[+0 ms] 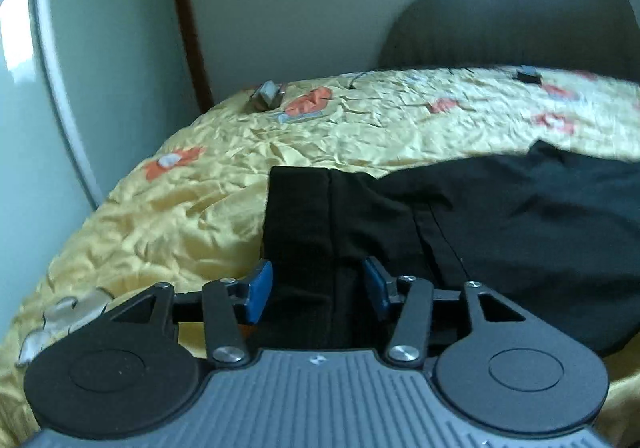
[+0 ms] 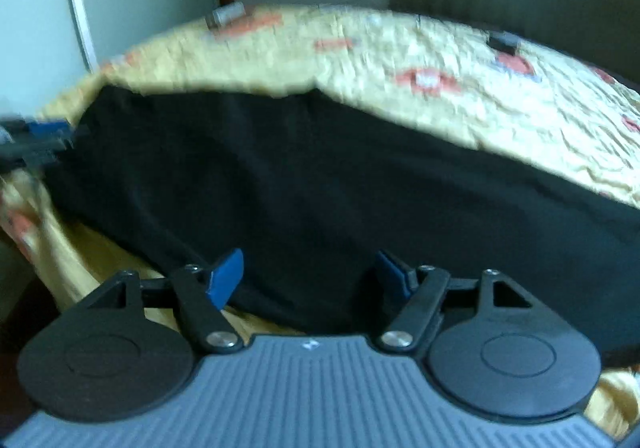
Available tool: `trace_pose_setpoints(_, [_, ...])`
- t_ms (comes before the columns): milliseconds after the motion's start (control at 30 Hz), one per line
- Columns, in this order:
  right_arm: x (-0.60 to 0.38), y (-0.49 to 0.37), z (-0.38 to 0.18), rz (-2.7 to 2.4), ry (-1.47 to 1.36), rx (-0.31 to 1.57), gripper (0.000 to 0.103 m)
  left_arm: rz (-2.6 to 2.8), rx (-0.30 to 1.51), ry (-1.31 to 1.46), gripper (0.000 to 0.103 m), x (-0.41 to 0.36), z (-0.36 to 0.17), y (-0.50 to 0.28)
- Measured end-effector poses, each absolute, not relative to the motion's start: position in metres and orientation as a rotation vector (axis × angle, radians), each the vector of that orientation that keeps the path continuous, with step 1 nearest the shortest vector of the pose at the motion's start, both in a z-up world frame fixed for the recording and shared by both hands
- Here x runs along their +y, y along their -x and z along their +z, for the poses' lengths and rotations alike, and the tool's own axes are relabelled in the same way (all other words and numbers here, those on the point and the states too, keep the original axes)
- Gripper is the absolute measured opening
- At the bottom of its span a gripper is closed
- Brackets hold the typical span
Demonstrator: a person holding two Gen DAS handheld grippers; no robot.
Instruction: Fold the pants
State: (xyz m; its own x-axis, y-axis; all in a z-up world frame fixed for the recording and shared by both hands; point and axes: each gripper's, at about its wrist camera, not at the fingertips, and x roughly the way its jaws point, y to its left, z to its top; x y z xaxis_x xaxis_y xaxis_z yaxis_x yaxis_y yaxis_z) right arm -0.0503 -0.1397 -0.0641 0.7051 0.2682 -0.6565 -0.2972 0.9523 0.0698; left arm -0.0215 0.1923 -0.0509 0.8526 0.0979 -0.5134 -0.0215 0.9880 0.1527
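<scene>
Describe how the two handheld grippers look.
The left gripper and right gripper match: a grey ribbed body, two round black discs at its sides, black linkage arms with silver screws, and jaws faced with blue pads. A small white mark sits on each body. No cables, hands or sleeves show.

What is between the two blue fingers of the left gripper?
Black pants fabric fills the gap of the left gripper, seen in the left wrist view. The jaws stand apart.

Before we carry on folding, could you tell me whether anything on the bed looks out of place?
Two small stray items lie on the yellow bedspread beyond the black pants: a silvery object and a dark one.
</scene>
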Motion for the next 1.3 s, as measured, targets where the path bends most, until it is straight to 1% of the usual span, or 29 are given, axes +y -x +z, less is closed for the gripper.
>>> trace_pose_setpoints(133, [-0.161, 0.059, -0.048, 0.289, -0.030, 0.670, 0.072, 0.014, 0.477, -0.146, 0.050, 0.179, -0.035, 0.034])
trace_pose_setpoints(267, [-0.164, 0.040, -0.067, 0.252, -0.037, 0.739, 0.073, -0.033, 0.468, -0.168, 0.050, 0.159, -0.030, 0.030])
trace_pose_setpoints(367, [-0.177, 0.049, -0.062, 0.230, -0.086, 0.692, 0.072, -0.107, 0.461, -0.143, 0.051, 0.143, -0.022, 0.030])
trace_pose_setpoints(500, [-0.243, 0.076, -0.052, 0.085, -0.253, 0.618, 0.073, -0.218, 0.443, -0.142, 0.051, 0.105, -0.017, 0.027])
trace_pose_setpoints(567, [-0.292, 0.093, -0.057, -0.010, -0.368, 0.598, 0.071, -0.283, 0.452, -0.140, 0.054, 0.085, -0.017, 0.024])
trace_pose_setpoints(667, [-0.366, 0.121, -0.068, -0.209, -0.505, 0.549, 0.068, -0.376, 0.467, -0.184, 0.054, 0.042, -0.021, 0.019])
trace_pose_setpoints(767, [-0.428, 0.147, -0.078, -0.318, -0.668, 0.469, 0.068, -0.460, 0.469, -0.227, 0.054, 0.003, -0.022, 0.018])
trace_pose_setpoints(833, [-0.458, 0.158, -0.084, -0.362, -0.753, 0.400, 0.065, -0.513, 0.468, -0.242, 0.054, -0.020, -0.021, 0.018])
trace_pose_setpoints(900, [-0.481, 0.160, -0.088, -0.380, -0.833, 0.349, 0.065, -0.545, 0.475, -0.243, 0.054, -0.038, -0.020, 0.016])
trace_pose_setpoints(967, [-0.499, 0.159, -0.098, -0.421, -0.895, 0.339, 0.065, -0.573, 0.467, -0.261, 0.054, -0.057, -0.019, 0.016])
trace_pose_setpoints(1067, [-0.515, 0.150, -0.111, -0.425, -0.941, 0.333, 0.060, -0.599, 0.461, -0.286, 0.054, -0.077, -0.021, 0.016])
trace_pose_setpoints(1100, [-0.519, 0.150, -0.114, -0.437, -0.947, 0.331, 0.054, -0.601, 0.462, -0.292, 0.054, -0.082, -0.022, 0.015])
trace_pose_setpoints(1133, [-0.521, 0.150, -0.116, -0.441, -0.965, 0.318, 0.053, -0.603, 0.466, -0.291, 0.054, -0.086, -0.023, 0.012])
trace_pose_setpoints(1233, [-0.531, 0.151, -0.120, -0.450, -1.009, 0.280, 0.053, -0.621, 0.494, -0.283, 0.054, -0.099, -0.029, 0.006])
trace_pose_setpoints(1300, [-0.534, 0.150, -0.121, -0.445, -1.015, 0.258, 0.055, -0.632, 0.502, -0.289, 0.054, -0.106, -0.031, 0.007])
